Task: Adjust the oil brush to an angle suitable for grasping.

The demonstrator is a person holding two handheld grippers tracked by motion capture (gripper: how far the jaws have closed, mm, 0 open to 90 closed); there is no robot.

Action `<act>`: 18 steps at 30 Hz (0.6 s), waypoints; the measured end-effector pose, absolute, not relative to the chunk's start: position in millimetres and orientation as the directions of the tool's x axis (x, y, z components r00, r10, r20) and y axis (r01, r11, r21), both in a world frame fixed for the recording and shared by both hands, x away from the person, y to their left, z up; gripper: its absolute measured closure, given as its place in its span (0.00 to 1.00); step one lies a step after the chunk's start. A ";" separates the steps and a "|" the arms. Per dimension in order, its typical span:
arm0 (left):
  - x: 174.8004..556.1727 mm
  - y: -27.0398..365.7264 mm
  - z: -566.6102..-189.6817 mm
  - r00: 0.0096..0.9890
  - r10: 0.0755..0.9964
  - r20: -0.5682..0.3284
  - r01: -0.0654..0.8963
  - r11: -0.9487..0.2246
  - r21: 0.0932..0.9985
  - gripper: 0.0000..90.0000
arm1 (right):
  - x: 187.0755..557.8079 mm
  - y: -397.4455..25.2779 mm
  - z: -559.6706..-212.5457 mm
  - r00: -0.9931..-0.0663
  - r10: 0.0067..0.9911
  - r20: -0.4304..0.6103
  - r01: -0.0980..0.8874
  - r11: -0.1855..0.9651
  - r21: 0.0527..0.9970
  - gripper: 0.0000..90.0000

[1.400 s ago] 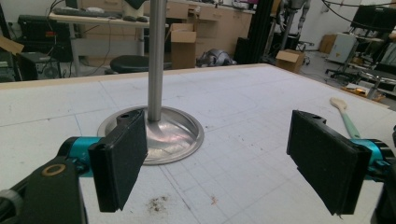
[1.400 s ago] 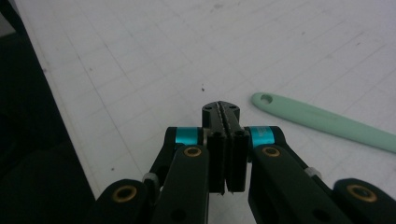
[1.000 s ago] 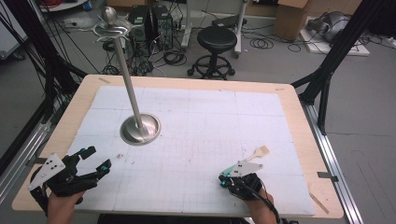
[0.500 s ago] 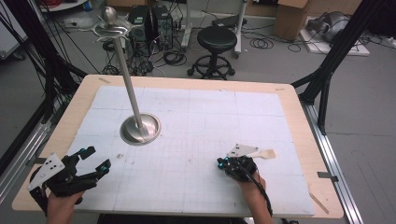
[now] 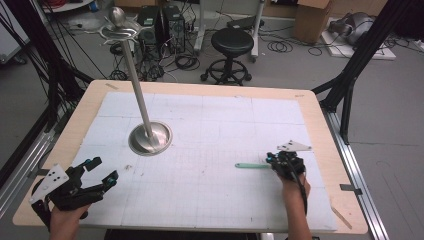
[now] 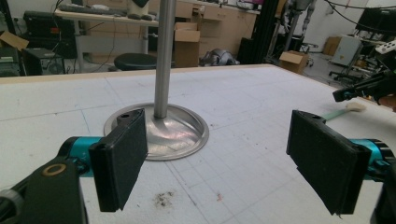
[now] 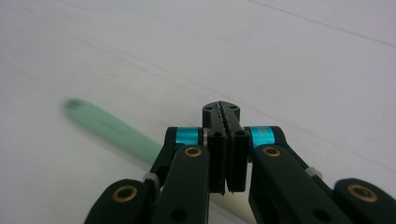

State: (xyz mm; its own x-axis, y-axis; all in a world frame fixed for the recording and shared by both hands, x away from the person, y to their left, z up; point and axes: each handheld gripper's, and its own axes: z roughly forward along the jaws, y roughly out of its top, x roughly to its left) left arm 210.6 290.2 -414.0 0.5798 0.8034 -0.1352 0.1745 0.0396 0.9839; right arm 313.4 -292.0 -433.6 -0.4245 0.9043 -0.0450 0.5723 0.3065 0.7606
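Note:
A slim green utensil (image 5: 250, 165) lies on the white mat, its handle pointing left from my right gripper (image 5: 270, 160). In the right gripper view the jaws of that gripper (image 7: 222, 109) are pressed together, and the blurred green handle (image 7: 112, 128) runs under them; no hold on it shows. The left gripper view has the utensil's pale head (image 6: 354, 106) just below the right gripper's tip (image 6: 338, 95). My left gripper (image 5: 104, 169) is wide open over the near left corner with nothing between its pads (image 6: 217, 163).
A steel stand has a round base (image 5: 150, 139) on the left half of the mat and a tall pole (image 5: 135, 80) topped by a dish; it rises straight ahead of the left gripper (image 6: 177, 133). The wooden table edge (image 5: 320, 125) frames the mat. A stool (image 5: 230, 45) and cables sit beyond.
The right hand moved up the table and turned leftward. The utensil swung round: its pale end showed to the right before, and its green handle now points left. The left gripper stayed put.

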 end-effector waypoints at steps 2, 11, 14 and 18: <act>211.1 289.5 -414.4 0.582 0.802 -0.134 0.177 0.036 0.984 0.23 | 313.8 -310.3 -438.7 -0.367 0.928 -0.054 0.609 0.284 0.741 1.00; 210.5 288.9 -414.0 0.585 0.800 -0.134 0.175 0.037 0.984 0.23 | 308.1 -321.0 -442.3 -0.399 0.915 -0.062 0.627 0.321 0.710 1.00; 210.6 289.2 -413.9 0.584 0.801 -0.136 0.176 0.039 0.984 0.23 | 302.0 -323.4 -441.3 -0.426 0.904 -0.043 0.630 0.330 0.703 1.00; 210.5 288.9 -413.8 0.584 0.801 -0.136 0.174 0.040 0.984 0.24 | 292.4 -321.0 -440.2 -0.459 0.888 -0.024 0.628 0.344 0.698 1.00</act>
State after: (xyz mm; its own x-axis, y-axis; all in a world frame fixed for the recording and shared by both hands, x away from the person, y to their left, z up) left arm 210.5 288.9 -413.8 0.5837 0.8005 -0.1360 0.1745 0.0400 0.9838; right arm 292.4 -321.0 -440.2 -0.4589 0.8882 -0.0243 0.6285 0.3438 0.6977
